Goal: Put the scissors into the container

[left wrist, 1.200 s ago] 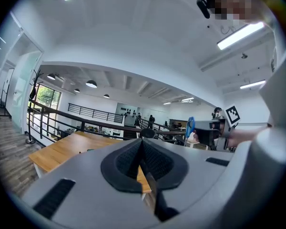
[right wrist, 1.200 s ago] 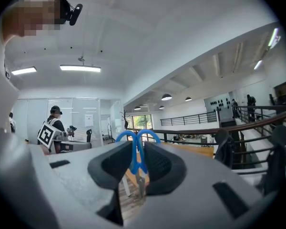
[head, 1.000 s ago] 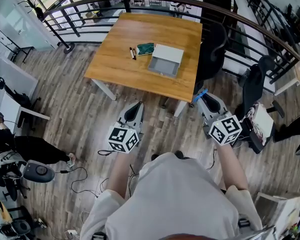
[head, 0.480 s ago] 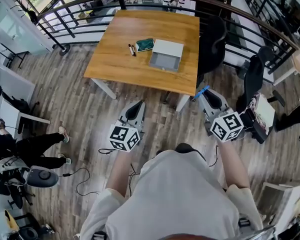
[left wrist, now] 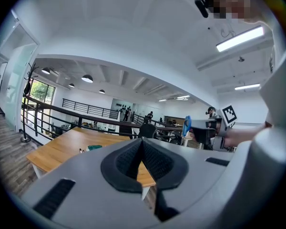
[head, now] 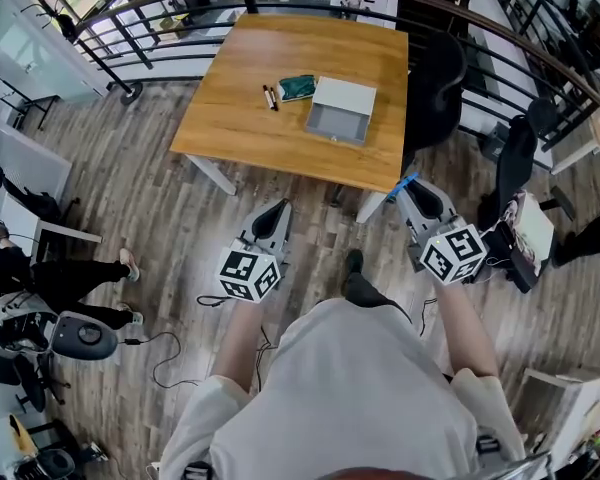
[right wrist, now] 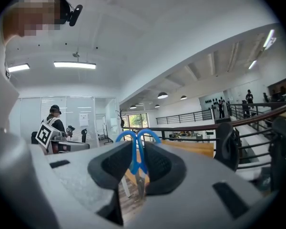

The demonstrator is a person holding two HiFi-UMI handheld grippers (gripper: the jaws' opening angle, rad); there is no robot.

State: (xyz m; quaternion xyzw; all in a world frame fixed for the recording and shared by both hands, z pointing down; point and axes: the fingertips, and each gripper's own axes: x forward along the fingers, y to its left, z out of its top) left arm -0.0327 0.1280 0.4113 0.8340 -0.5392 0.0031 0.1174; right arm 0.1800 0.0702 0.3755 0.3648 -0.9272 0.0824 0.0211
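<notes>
Blue-handled scissors [right wrist: 137, 149] stand upright between the pads of my right gripper [right wrist: 138, 151], which is shut on them, handle loops up. In the head view the scissors [head: 404, 185] stick out of the right gripper [head: 412, 192] just short of the wooden table's near right corner. The grey open container [head: 342, 112] lies on the table [head: 280, 138], far ahead of both grippers. My left gripper [head: 271, 217] hangs over the floor short of the table. Its jaws [left wrist: 143, 146] are shut with nothing between them.
Two markers [head: 270, 97] and a teal object [head: 296, 88] lie left of the container. A black office chair [head: 435, 86] stands at the table's right side, another [head: 514, 168] further right. A curved railing [head: 460, 30] runs behind. A bystander [head: 40, 280] and cables [head: 165, 353] are at left.
The person has stepped forward; a shoe now shows on the floor between the grippers. The table sits slightly lower and right in view. Both grippers keep their pose, scissors still held.
</notes>
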